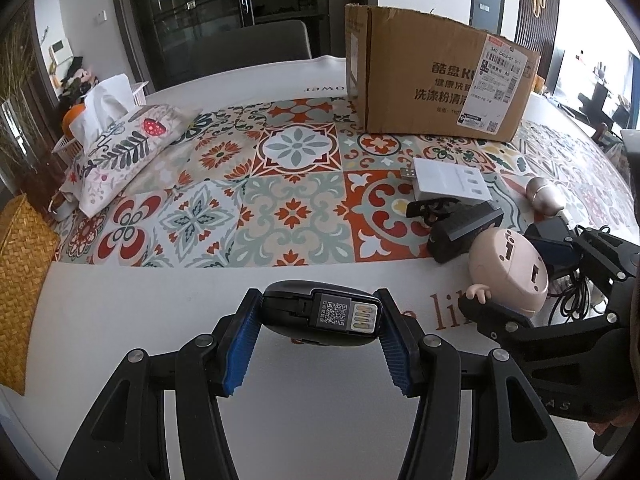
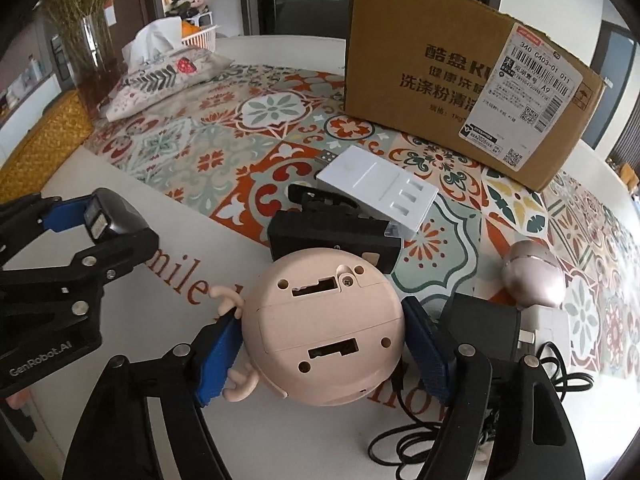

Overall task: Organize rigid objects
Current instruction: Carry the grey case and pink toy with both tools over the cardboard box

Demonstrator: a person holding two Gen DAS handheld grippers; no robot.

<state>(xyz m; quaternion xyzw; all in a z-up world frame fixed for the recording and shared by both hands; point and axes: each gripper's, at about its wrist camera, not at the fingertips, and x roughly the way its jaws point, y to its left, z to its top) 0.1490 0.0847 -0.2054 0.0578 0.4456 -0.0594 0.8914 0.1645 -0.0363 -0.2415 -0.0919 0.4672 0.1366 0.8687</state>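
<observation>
My left gripper (image 1: 320, 320) is shut on a black device with a QR label and gold contacts (image 1: 320, 312), held just above the white table; both also show at the left of the right wrist view (image 2: 104, 216). My right gripper (image 2: 324, 344) is shut on a round pink figurine (image 2: 324, 332), its underside facing the camera; the figurine shows at the right of the left wrist view (image 1: 508, 268). A cardboard box (image 1: 436, 84) stands at the back of the patterned mat (image 1: 280, 184).
A white adapter (image 2: 380, 192), a black box (image 2: 332, 240), a black charger with cable (image 2: 484, 328) and a pink-metal egg-shaped object (image 2: 532, 272) lie beside the figurine. A tissue pouch (image 1: 120, 148) lies at the left, a woven basket (image 1: 20, 280) beyond the edge.
</observation>
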